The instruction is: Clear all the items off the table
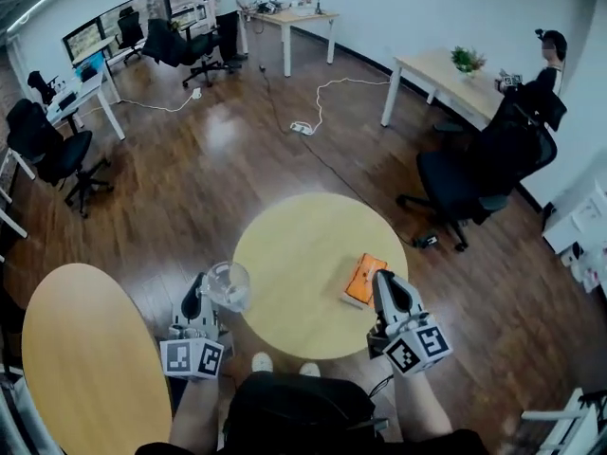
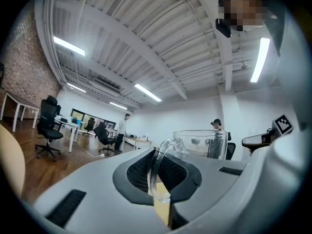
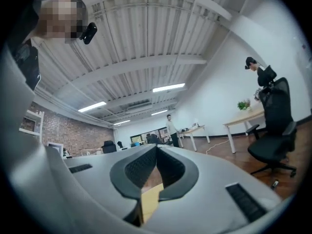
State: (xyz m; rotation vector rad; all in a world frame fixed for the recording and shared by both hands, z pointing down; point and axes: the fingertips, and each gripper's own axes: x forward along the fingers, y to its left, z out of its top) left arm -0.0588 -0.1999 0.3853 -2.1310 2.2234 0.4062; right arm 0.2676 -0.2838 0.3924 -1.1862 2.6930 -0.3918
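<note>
I am standing in an open office: black swivel chairs (image 1: 457,180), long desks (image 1: 438,72) by white walls (image 1: 408,8), cables (image 1: 334,83) across the wood floor (image 1: 218,169).

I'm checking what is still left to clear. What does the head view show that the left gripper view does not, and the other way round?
Only the head view: a flat orange item lying on the round table, right by the tips of the right gripper.
Only the left gripper view: the jaws of the left gripper closed on the handle of a clear glass mug.
Both: the mug and the left gripper holding it.
</note>
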